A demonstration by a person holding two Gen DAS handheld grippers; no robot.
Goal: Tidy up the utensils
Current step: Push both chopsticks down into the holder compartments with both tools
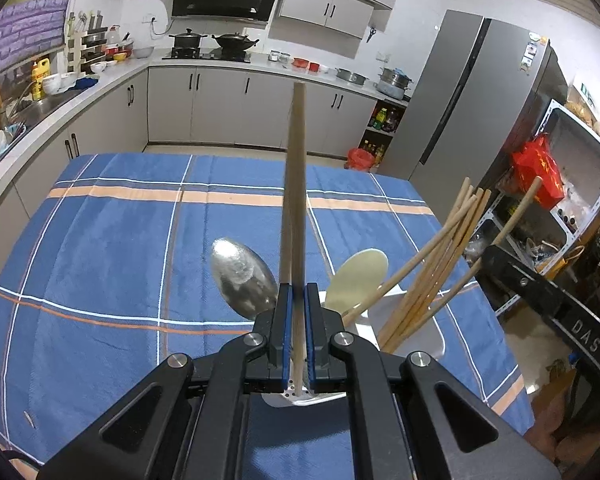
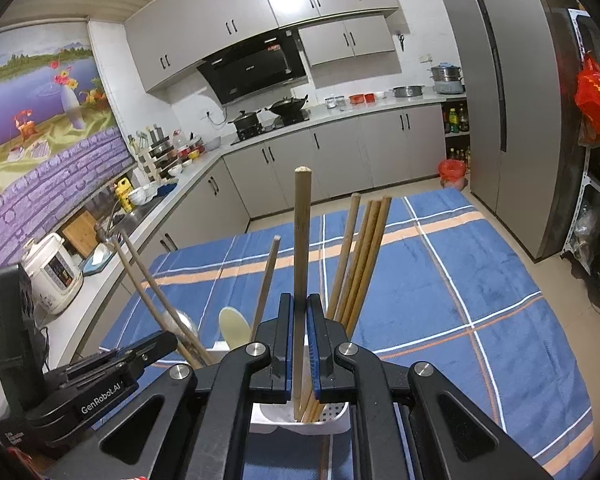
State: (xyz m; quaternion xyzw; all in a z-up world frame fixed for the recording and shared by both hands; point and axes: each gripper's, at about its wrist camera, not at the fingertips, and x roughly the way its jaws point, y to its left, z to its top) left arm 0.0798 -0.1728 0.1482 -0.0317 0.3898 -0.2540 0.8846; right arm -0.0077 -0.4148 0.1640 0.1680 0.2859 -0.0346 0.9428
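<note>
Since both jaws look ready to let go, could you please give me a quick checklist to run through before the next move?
1. Left gripper jaws shut on a chopstick: ok.
2. Right gripper jaws shut on another chopstick: ok.
3. Each held stick's lower end inside the white utensil holder: ok.
4. Other chopsticks already standing in the holder: ok.
5. Metal spoon and pale spoon stand in the holder: ok.
6. Held sticks touching the holder's bottom: cannot tell.
</note>
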